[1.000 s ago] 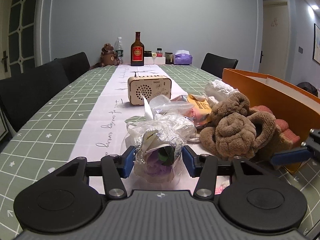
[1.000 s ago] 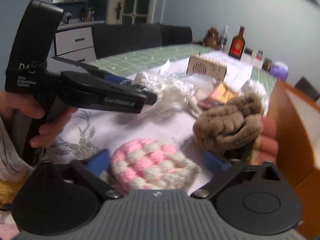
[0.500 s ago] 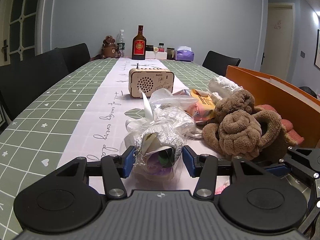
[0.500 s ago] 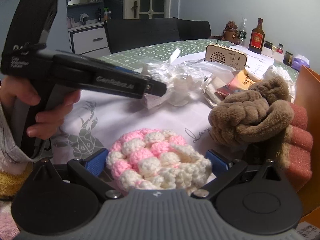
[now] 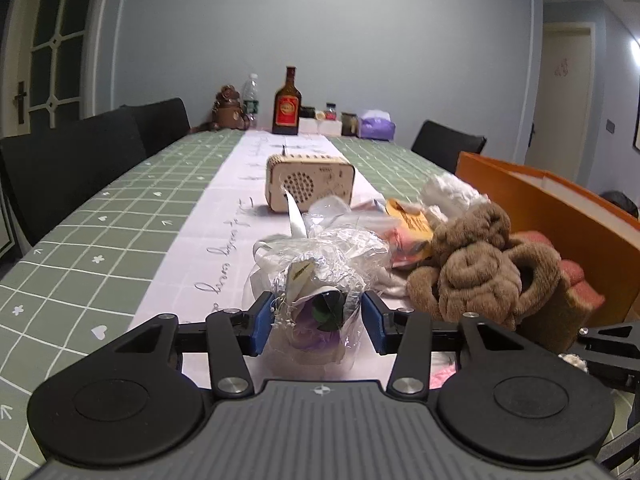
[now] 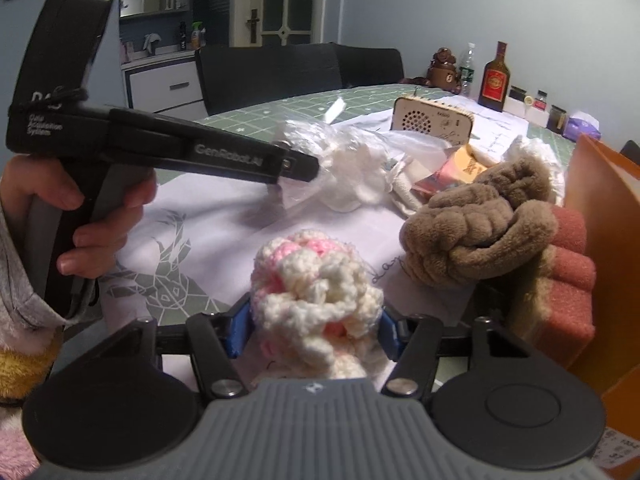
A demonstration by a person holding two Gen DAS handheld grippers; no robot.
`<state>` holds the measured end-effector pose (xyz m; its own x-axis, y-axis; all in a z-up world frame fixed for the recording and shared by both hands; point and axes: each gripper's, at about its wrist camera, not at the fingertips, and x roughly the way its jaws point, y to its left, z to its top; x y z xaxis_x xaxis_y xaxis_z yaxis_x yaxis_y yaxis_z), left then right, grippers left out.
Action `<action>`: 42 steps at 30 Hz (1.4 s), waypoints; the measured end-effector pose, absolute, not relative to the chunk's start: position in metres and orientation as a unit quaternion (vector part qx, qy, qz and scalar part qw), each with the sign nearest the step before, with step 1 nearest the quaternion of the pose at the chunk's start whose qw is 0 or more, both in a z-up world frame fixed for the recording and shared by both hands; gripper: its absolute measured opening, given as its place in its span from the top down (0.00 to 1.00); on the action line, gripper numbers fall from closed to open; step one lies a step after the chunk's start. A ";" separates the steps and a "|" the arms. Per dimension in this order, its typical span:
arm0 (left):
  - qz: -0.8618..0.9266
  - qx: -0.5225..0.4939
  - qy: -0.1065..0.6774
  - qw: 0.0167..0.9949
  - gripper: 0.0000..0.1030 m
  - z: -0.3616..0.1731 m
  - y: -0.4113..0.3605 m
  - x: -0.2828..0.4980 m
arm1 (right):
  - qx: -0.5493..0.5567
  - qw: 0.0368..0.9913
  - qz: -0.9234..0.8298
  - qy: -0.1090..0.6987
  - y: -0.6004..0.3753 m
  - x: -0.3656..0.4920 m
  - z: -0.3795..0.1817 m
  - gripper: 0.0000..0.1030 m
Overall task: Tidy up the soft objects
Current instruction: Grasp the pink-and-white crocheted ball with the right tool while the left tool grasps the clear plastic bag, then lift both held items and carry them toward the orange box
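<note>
A flower bundle wrapped in clear cellophane (image 5: 320, 280) lies on the white table runner. My left gripper (image 5: 318, 322) has its blue pads against both sides of the wrap, and its jaws are closing. In the right wrist view a person's hand holds that black left gripper, whose tip (image 6: 296, 168) reaches into the cellophane bundle (image 6: 352, 160). My right gripper (image 6: 314, 328) is closing on a pink and white crochet piece (image 6: 316, 276), which is bunched up between its pads. Brown plush slippers (image 6: 480, 232) lie just to the right of it.
An orange box (image 5: 560, 208) stands open along the right side, with a reddish padded item (image 6: 568, 280) against it. A wooden radio (image 5: 310, 184) sits farther up the runner, and a brown bottle (image 5: 287, 104) and jars stand at the far end. Black chairs line the left.
The right gripper's jaws have come in on the crochet piece, which was spread flat and is now squeezed into a tall bunch. The left gripper stays around the wrapped flowers.
</note>
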<state>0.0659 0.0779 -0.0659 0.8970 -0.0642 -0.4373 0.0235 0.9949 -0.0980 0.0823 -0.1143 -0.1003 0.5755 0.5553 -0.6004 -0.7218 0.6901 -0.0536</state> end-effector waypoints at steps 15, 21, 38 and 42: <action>-0.012 -0.047 0.145 0.988 0.49 -0.011 0.072 0.036 | -0.079 0.909 0.324 0.250 -0.146 0.067 -0.051 0.41; -0.028 -0.027 0.111 0.993 0.49 0.018 0.046 0.037 | -0.049 0.925 0.317 0.202 -0.169 0.054 -0.029 0.41; -0.132 -0.048 0.158 0.977 0.49 0.038 -0.064 0.099 | 0.013 0.977 0.161 0.138 -0.284 0.066 0.010 0.40; -0.152 -0.041 0.165 0.974 0.49 0.035 -0.086 0.109 | -0.008 0.983 0.111 0.149 -0.300 0.085 0.005 0.40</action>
